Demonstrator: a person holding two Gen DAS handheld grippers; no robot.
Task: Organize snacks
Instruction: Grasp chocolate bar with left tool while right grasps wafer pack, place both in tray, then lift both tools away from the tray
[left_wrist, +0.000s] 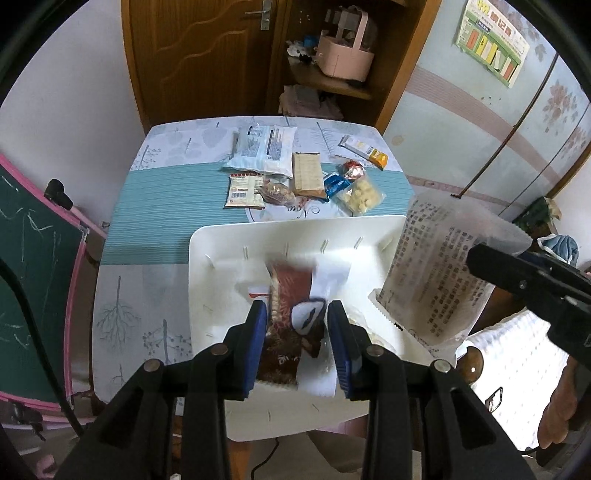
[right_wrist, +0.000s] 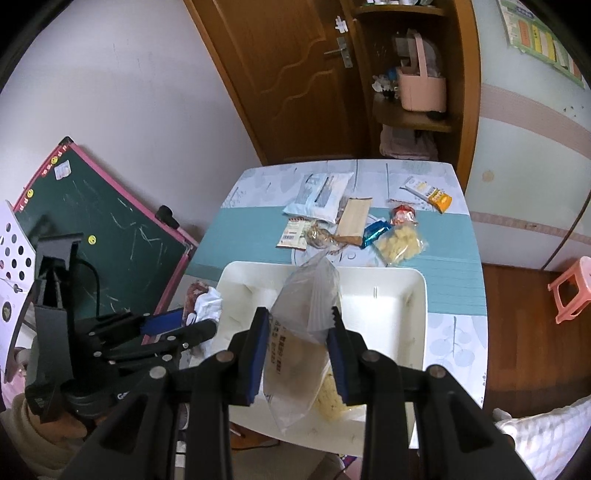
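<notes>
We are holding left gripper (left_wrist: 297, 332) over white bin (left_wrist: 207, 243), pads pinching brown snack packet (left_wrist: 286, 317) above bin's near half. Right gripper (right_wrist: 297, 350) is clamping clear printed pouch (right_wrist: 295, 354) above bin's near edge. Step, as we judge: loading bin. Next: lowering both, spreading fingers. Loose snacks (left_wrist: 295, 173) are waiting mid-table, beyond bin's far edge.

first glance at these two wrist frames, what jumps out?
Both grippers are loaded above the white bin at the table's near edge: the left gripper pinches a dark red snack packet, and the right gripper grips a translucent printed bag. Beyond the bin, a cluster of unsorted snacks lies on the teal table runner.
</notes>
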